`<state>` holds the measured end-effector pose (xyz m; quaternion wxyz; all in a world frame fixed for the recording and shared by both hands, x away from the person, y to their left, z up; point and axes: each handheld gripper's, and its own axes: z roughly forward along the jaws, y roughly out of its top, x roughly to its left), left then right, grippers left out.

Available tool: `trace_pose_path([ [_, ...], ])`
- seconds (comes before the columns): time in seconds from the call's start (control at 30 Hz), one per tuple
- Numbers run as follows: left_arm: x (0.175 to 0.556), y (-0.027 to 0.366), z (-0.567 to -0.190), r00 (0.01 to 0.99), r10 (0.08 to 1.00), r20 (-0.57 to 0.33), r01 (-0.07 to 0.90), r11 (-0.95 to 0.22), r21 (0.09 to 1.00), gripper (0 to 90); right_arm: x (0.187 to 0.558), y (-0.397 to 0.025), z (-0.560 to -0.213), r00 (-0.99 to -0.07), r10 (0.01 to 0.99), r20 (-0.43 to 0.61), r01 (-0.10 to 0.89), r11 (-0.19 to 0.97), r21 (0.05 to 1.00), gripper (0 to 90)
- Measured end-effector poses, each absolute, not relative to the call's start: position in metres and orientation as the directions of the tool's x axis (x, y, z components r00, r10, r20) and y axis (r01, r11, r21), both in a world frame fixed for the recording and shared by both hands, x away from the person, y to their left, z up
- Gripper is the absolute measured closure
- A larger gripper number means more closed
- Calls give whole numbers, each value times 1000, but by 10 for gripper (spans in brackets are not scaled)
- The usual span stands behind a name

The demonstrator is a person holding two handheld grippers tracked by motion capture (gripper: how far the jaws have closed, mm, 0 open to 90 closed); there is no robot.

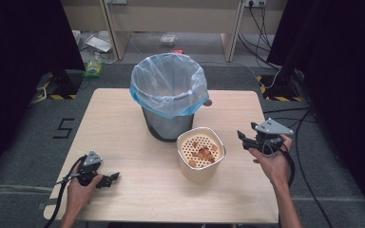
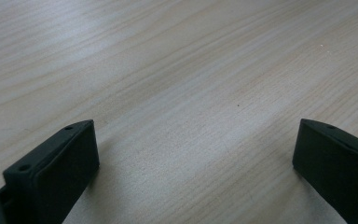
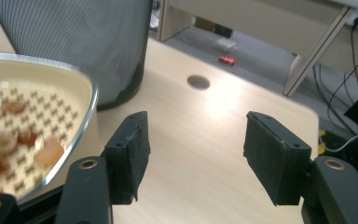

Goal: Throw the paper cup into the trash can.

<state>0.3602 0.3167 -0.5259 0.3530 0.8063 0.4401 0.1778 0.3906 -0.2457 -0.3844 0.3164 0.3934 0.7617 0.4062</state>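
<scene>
A cream container [image 1: 201,152] with a perforated insert holds several orange-brown food scraps [image 1: 203,154] and stands mid-table, in front of a mesh bin [image 1: 169,95] lined with a blue-rimmed plastic bag. My right gripper [image 1: 242,137] hovers open just right of the container, jaws pointing at it; in the right gripper view [image 3: 193,154] the container's rim [image 3: 86,114] sits at the left and nothing lies between the jaws. My left gripper [image 1: 114,177] rests low near the table's front left, open [image 2: 193,149] over bare wood.
The wooden table [image 1: 123,123] has a cable hole [image 1: 207,102] right of the bin. Beyond the far edge are a desk's legs, cables and a small red object [image 3: 226,59] on the floor. Black curtains flank both sides.
</scene>
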Motion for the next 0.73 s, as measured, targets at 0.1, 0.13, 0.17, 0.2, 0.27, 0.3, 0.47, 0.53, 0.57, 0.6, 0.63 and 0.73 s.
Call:
trace_pose_path([
  [0.1,360,317,-526,550,835,-24,584,-364,726,0,384,-250,-402,-490,860,-144,365,352,862,403],
  [0.13,360,317,-526,550,835,-23,584,-364,726,0,381,-252,-408,-487,863,-135,374,345,861,403],
  [0.17,360,317,-526,550,835,-24,584,-364,726,0,380,-253,-414,-486,864,-129,386,345,856,402],
  [0.2,360,317,-526,550,835,-24,583,-363,727,0,378,-255,-419,-488,864,-127,394,348,851,402],
  [0.27,360,317,-526,550,835,-23,584,-365,726,0,375,-256,-427,-485,864,-132,403,355,844,400],
  [0.3,360,317,-526,550,835,-23,584,-364,726,0,373,-257,-431,-481,867,-131,405,352,844,399],
  [0.47,360,317,-526,550,835,-23,584,-365,726,0,367,-255,-449,-499,856,-133,429,378,821,381],
  [0.53,360,317,-526,550,835,-23,583,-364,726,0,366,-254,-459,-510,852,-120,455,385,803,377],
  [0.57,360,317,-526,550,835,-23,583,-364,726,0,366,-254,-459,-510,852,-120,455,385,803,377],
  [0.6,360,317,-526,550,835,-23,583,-364,726,0,366,-253,-469,-516,848,-116,473,396,787,377],
  [0.63,360,317,-526,550,835,-23,584,-365,726,0,367,-252,-472,-519,847,-116,478,399,783,375],
  [0.73,360,317,-526,550,835,-23,583,-365,726,0,367,-250,-478,-527,842,-116,493,414,766,366],
])
